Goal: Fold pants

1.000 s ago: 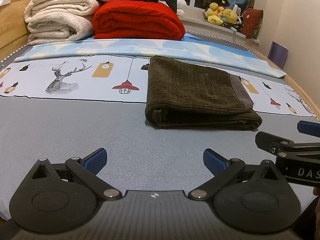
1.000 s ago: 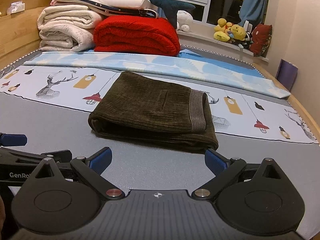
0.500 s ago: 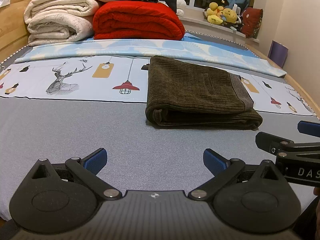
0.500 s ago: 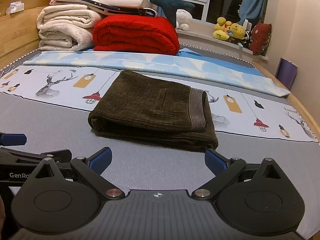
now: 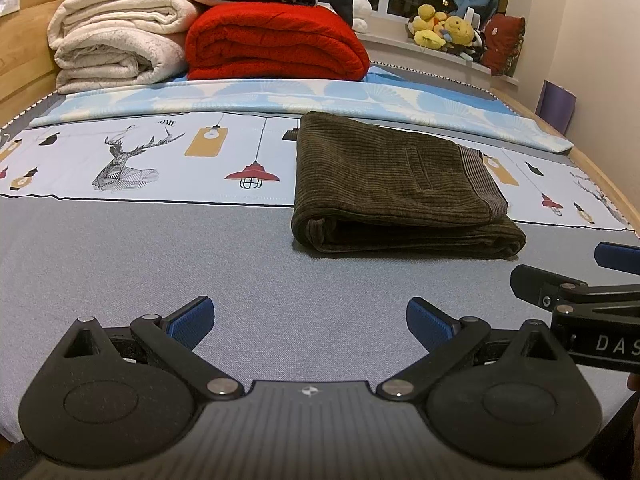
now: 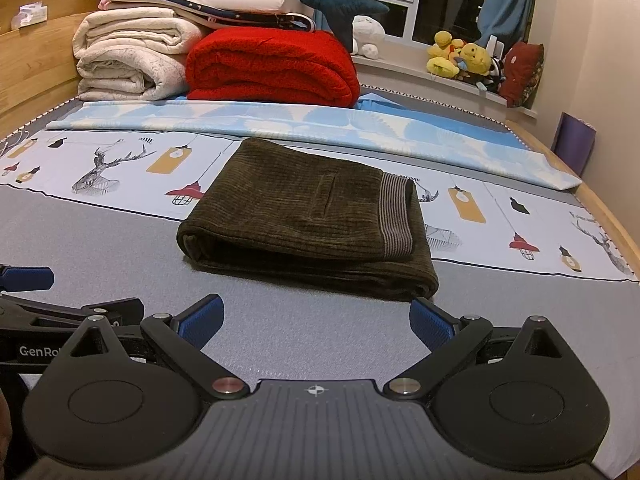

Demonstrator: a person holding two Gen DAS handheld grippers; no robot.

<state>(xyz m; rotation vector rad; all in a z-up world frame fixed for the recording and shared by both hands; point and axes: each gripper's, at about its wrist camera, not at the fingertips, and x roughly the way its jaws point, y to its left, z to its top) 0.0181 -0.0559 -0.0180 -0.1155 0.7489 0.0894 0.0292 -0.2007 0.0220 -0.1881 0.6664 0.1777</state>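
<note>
pants [image 5: 396, 184] lie as before on the grey bed [image 5: 140, 252], folded into a compact block, not moved in the last second, so i judge the folding finished. left tool [image 5: 308, 316] and right tool [image 6: 316, 318] both stay wide open near it, holding and touching nothing.

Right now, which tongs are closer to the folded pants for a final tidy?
Right, probably. The right tongs sit just short of the pants' near edge; the left tongs are open too, but left of them and farther back.
</note>
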